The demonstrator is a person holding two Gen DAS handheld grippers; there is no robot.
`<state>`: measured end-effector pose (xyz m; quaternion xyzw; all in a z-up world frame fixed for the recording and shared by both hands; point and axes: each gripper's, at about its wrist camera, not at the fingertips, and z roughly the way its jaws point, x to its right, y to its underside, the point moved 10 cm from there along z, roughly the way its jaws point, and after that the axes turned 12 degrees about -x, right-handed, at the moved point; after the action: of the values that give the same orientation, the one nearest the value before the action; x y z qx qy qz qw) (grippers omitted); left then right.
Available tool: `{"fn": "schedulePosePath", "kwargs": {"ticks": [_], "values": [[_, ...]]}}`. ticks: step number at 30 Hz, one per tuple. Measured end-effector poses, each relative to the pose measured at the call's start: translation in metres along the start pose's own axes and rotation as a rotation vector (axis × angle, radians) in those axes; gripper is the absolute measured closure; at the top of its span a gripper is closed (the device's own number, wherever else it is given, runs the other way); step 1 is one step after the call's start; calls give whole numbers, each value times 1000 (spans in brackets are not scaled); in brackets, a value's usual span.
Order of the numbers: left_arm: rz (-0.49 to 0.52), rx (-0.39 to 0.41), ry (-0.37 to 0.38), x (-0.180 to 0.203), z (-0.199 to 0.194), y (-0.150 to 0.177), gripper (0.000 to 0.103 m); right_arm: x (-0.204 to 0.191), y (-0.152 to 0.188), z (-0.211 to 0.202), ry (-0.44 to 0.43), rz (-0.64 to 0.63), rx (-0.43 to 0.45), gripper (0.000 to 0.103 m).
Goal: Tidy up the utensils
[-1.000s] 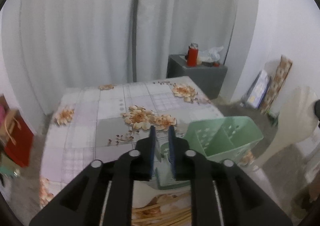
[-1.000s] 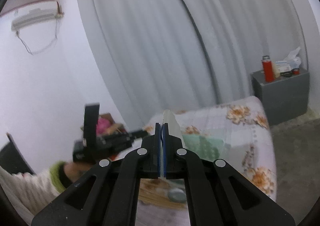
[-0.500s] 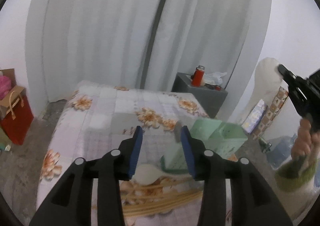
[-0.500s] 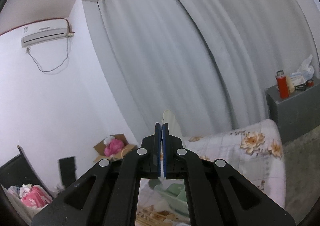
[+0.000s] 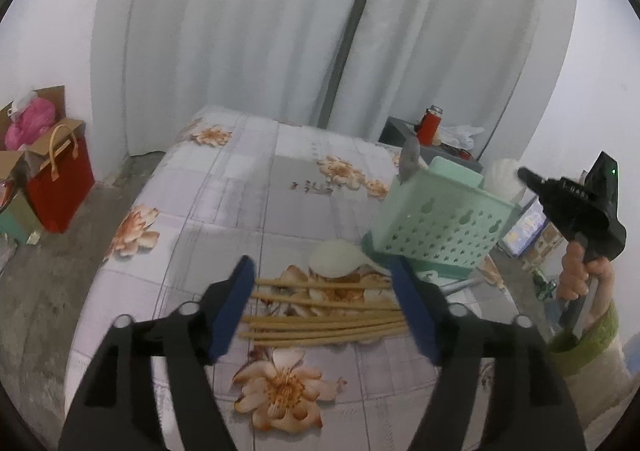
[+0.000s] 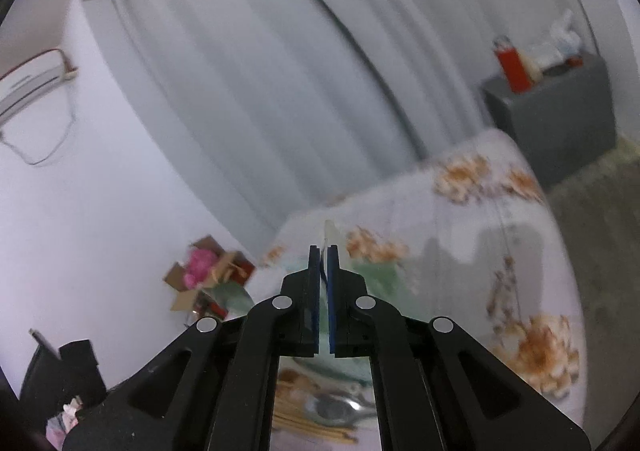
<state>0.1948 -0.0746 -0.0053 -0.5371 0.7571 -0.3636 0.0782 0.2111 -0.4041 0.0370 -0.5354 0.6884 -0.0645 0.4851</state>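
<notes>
Blur hides most of the right wrist view, where the right gripper (image 6: 324, 251) pinches a pale spoon (image 6: 329, 231) in narrow jaws, while the left gripper (image 5: 322, 275) gapes wide above chopsticks (image 5: 324, 311) lying near a green utensil basket (image 5: 440, 219) on the floral tablecloth (image 5: 224, 211).

Floral-cloth table (image 5: 224, 187), wooden chopsticks (image 5: 320, 311) lying side by side, white spoon (image 5: 336, 259) just behind, green holder (image 5: 444, 223) at right.

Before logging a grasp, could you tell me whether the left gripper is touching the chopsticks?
Apart. In the left wrist view the left gripper is open wide, and the chopsticks lie flat on the tablecloth between its blue fingers, ungripped.
</notes>
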Motion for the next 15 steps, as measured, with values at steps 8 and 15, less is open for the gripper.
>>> {"fn": "schedulePosePath", "kwargs": {"ticks": [8, 15], "values": [[33, 46, -9, 5, -9, 13, 10, 1, 9, -9, 269, -89, 14, 92], [41, 42, 11, 9, -9, 17, 6, 1, 13, -27, 409, -134, 63, 74]]}}
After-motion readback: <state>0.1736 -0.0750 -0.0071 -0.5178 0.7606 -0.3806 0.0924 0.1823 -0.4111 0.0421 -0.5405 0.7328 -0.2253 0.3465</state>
